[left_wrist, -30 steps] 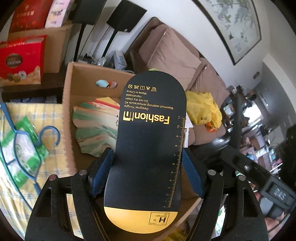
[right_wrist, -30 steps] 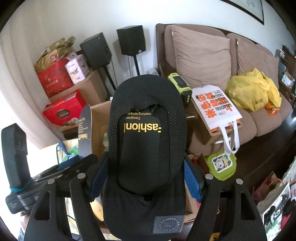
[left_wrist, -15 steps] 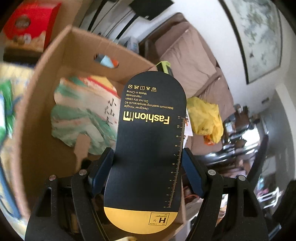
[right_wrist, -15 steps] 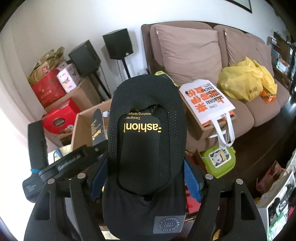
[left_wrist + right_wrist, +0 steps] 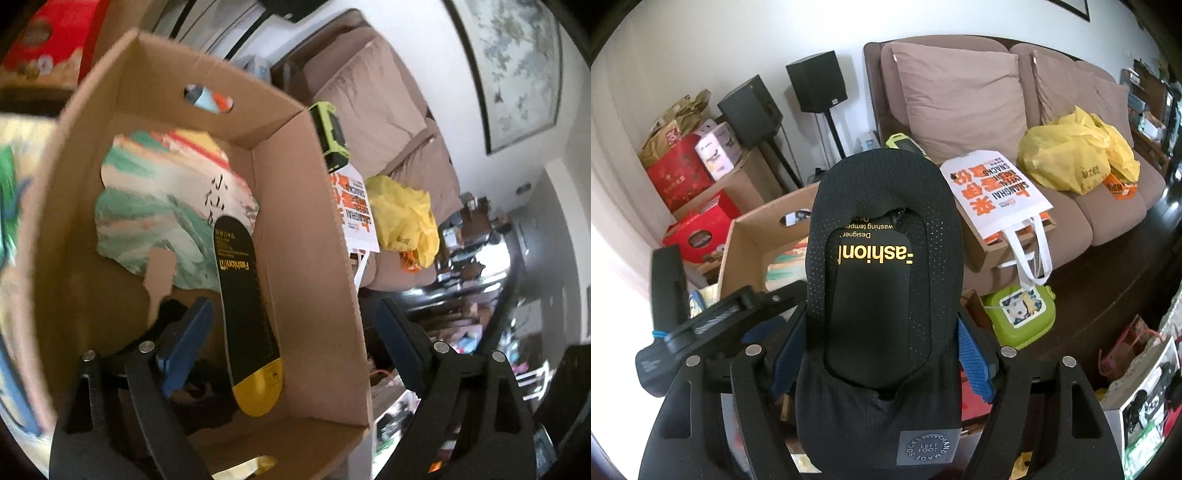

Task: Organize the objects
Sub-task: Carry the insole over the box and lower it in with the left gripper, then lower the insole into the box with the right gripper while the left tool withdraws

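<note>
In the left wrist view my left gripper (image 5: 295, 347) is open and empty over a cardboard box (image 5: 314, 229). A black and yellow "Fashion" card insert (image 5: 245, 310) lies free inside the box, leaning by its right wall, partly over a green and white paper fan (image 5: 162, 210). In the right wrist view my right gripper (image 5: 882, 354) is shut on a black mesh sock on its card insert (image 5: 882, 295). The box (image 5: 753, 243) and the left gripper's body (image 5: 701, 325) show to the left behind it.
A brown sofa (image 5: 960, 96) holds a white printed tote bag (image 5: 997, 192) and a yellow plastic bag (image 5: 1075, 151). Red gift boxes (image 5: 698, 229) and speakers (image 5: 816, 81) stand at the back left. A green tub (image 5: 1019, 314) sits on the dark floor.
My left gripper opened and let go of the card insert, which dropped into the box. The left camera tilted down over the box. The right gripper still holds the sock.
</note>
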The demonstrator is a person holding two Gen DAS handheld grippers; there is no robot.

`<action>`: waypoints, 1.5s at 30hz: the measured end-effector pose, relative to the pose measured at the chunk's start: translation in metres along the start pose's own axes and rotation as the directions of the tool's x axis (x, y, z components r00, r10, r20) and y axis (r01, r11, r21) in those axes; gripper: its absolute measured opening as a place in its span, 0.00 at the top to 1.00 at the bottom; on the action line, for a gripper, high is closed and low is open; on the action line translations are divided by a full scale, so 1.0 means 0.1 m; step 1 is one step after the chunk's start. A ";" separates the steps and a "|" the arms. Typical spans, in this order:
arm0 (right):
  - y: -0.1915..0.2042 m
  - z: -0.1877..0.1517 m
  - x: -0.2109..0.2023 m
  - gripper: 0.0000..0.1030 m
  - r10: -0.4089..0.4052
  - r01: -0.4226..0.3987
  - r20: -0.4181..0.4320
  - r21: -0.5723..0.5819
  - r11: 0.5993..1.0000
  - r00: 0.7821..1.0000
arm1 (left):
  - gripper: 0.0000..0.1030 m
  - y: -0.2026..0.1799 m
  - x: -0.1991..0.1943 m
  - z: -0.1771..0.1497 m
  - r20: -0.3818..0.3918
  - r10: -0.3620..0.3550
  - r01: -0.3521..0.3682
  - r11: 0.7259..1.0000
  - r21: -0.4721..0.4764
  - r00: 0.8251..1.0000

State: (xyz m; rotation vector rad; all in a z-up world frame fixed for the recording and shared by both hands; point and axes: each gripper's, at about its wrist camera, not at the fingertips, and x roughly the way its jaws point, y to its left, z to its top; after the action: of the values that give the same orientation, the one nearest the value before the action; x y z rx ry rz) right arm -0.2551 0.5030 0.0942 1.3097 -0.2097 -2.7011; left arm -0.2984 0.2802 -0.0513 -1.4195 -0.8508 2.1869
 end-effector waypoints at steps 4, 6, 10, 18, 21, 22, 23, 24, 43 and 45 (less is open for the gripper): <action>0.10 0.01 0.04 0.27 0.016 -0.016 -0.001 -0.018 1.000 1.000 | 0.15 -0.12 -0.31 0.03 0.014 0.020 -0.022 0.995 0.097 1.000; 0.16 0.01 0.07 0.27 0.026 -0.026 -0.005 -0.029 0.999 1.000 | 0.15 -0.13 -0.48 0.04 0.028 0.017 -0.020 0.993 0.116 0.999; 0.30 0.02 0.19 0.27 0.038 -0.040 -0.031 -0.048 0.998 0.999 | 0.13 -0.08 -0.85 0.07 0.069 0.033 -0.044 0.985 0.164 0.997; 0.64 0.06 0.58 0.27 0.070 -0.077 -0.097 -0.069 0.995 0.993 | 0.11 0.06 -1.33 0.07 0.131 0.128 -0.158 0.955 0.251 0.983; 0.76 0.08 0.76 0.27 0.074 -0.083 -0.126 -0.069 0.994 0.989 | 0.10 0.12 -1.45 0.05 0.152 0.145 -0.181 0.948 0.263 0.978; 0.80 0.08 0.84 0.27 0.077 -0.087 -0.142 -0.062 0.994 0.987 | 0.10 0.16 -1.49 0.04 0.156 0.150 -0.187 0.946 0.263 0.976; 0.83 0.08 0.91 0.27 0.081 -0.091 -0.156 -0.054 0.994 0.984 | 0.10 0.19 -1.52 0.03 0.159 0.155 -0.193 0.946 0.262 0.975; 0.85 0.08 0.99 0.27 0.088 -0.097 -0.172 -0.042 0.994 0.981 | 0.10 0.24 -1.55 0.02 0.162 0.161 -0.200 0.944 0.261 0.973; 1.02 -0.15 1.63 0.19 0.008 -0.010 -0.328 -0.004 1.000 0.945 | 0.10 0.81 -1.61 -0.04 0.121 0.228 -0.250 0.944 0.215 0.966; 1.02 -0.10 1.52 0.19 -0.003 -0.003 -0.298 -0.022 1.000 0.954 | 0.10 0.83 -1.64 -0.04 0.122 0.233 -0.255 0.943 0.216 0.965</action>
State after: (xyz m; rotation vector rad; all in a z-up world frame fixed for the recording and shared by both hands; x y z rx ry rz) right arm -0.3346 0.3746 -0.0107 1.6855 -0.1462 -2.4535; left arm -0.2282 0.1184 0.0015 -1.3766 -0.4481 2.4609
